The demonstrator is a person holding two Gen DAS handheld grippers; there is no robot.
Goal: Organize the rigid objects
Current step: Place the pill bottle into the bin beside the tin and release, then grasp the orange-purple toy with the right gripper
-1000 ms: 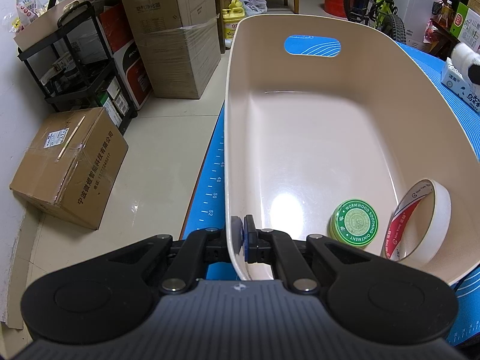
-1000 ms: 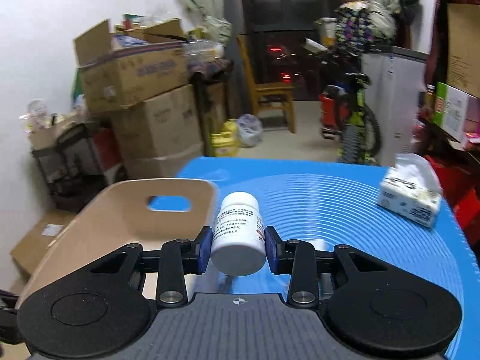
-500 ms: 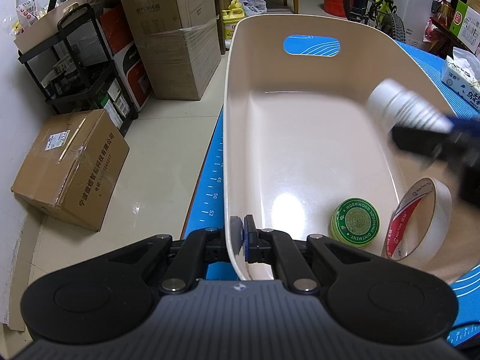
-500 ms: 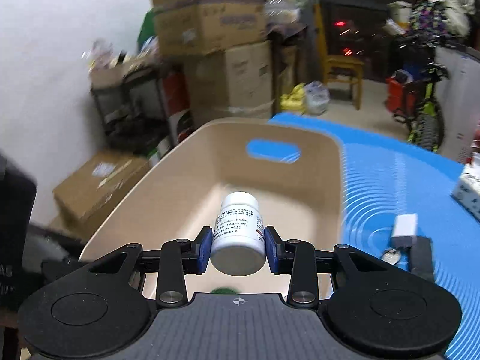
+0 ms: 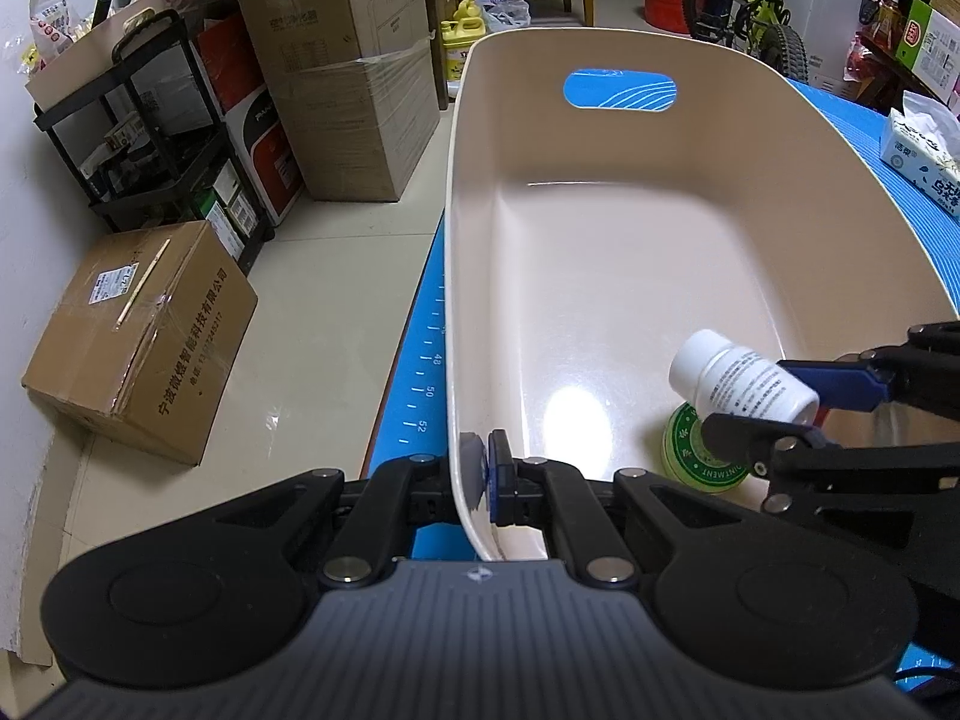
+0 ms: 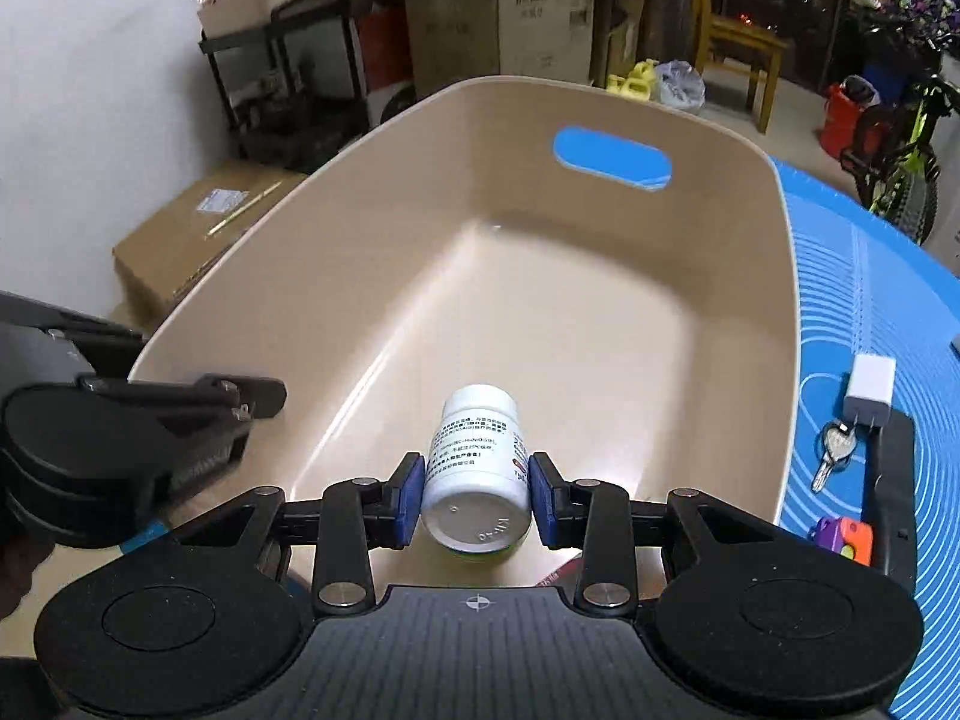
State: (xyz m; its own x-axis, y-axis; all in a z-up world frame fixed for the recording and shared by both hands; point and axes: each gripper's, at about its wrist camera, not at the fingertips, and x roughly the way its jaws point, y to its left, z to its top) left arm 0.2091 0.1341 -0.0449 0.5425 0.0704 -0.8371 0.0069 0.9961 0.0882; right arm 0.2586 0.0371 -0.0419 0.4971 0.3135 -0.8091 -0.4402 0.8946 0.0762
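A beige plastic tub (image 5: 540, 138) stands on the blue mat. My left gripper (image 5: 483, 471) is shut on its near left rim. My right gripper (image 6: 477, 495) is shut on a white pill bottle (image 6: 477, 468) and holds it low inside the tub (image 6: 420, 192), cap pointing forward. In the left wrist view the bottle (image 5: 741, 378) hangs just above a green ointment tin (image 5: 690, 459) on the tub floor. The tape roll seen earlier is hidden behind my right gripper.
On the blue mat (image 6: 864, 276) right of the tub lie a white charger plug (image 6: 870, 387), keys (image 6: 834, 450), a black device (image 6: 894, 480) and a small orange-purple item (image 6: 840, 537). A tissue pack (image 5: 921, 147) lies farther back. Cardboard boxes (image 5: 138, 330) and a black rack (image 5: 150, 138) stand on the floor to the left.
My right gripper has carried the pill bottle from above the mat over the tub's rim and down into the tub, above the green tin. My left gripper has stayed clamped on the rim.
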